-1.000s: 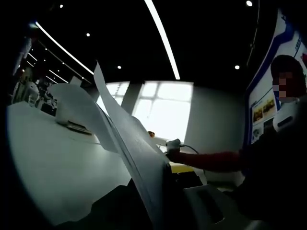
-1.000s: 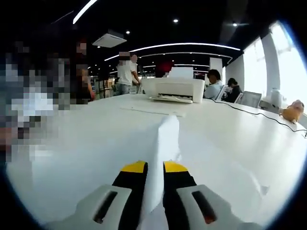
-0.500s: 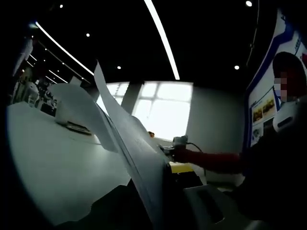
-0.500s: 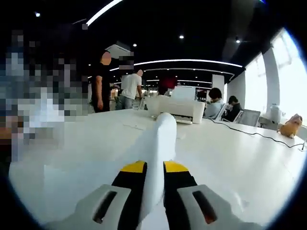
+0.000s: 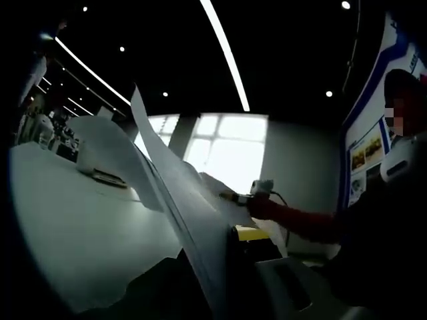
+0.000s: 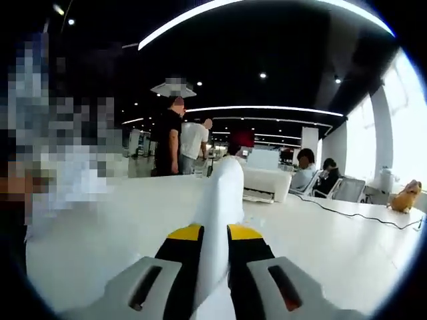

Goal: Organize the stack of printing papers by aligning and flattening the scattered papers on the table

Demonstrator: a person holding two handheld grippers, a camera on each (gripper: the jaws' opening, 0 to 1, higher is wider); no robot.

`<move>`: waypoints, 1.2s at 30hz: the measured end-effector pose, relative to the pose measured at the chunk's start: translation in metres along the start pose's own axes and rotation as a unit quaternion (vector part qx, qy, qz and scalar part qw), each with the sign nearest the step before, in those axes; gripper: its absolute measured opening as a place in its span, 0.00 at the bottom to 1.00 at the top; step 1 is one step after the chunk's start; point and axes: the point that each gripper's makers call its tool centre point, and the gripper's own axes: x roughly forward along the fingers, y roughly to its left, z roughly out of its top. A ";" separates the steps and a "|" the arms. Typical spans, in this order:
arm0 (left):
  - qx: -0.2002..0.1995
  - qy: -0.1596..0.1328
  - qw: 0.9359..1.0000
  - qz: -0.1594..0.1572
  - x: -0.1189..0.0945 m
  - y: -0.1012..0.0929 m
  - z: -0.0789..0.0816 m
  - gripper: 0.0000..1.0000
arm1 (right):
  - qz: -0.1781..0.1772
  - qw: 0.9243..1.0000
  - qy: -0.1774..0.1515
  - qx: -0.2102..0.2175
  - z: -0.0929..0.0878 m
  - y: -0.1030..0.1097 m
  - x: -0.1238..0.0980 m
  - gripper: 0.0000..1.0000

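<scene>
My right claw [image 6: 213,235] pinches the papers [image 6: 217,220] edge-on between its yellow-tipped jaws; their long axis runs away from me, rising above the table [image 6: 333,233] toward the printer [image 6: 267,183]. My left claw [image 5: 230,267] grips the same papers [image 5: 180,193], which slant up and to the left, lifted off the table [image 5: 73,220].

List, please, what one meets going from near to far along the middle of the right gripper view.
The right gripper with its yellow-tipped fingers shut on the papers → the white table → the white printer → the seated people behind it.
</scene>
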 end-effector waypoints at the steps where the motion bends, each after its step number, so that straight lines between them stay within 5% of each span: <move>1: 0.000 0.000 1.000 0.000 0.000 0.000 0.000 0.08 | 0.001 1.000 -0.003 -0.002 0.003 0.002 -0.001 0.09; 19: 0.001 -0.001 1.000 0.000 0.001 -0.001 0.000 0.08 | 0.035 0.996 -0.083 -0.016 0.082 0.033 -0.040 0.09; 36: 0.003 -0.001 1.000 0.000 0.001 -0.002 0.001 0.08 | 0.072 0.988 -0.136 0.006 0.101 0.087 -0.068 0.09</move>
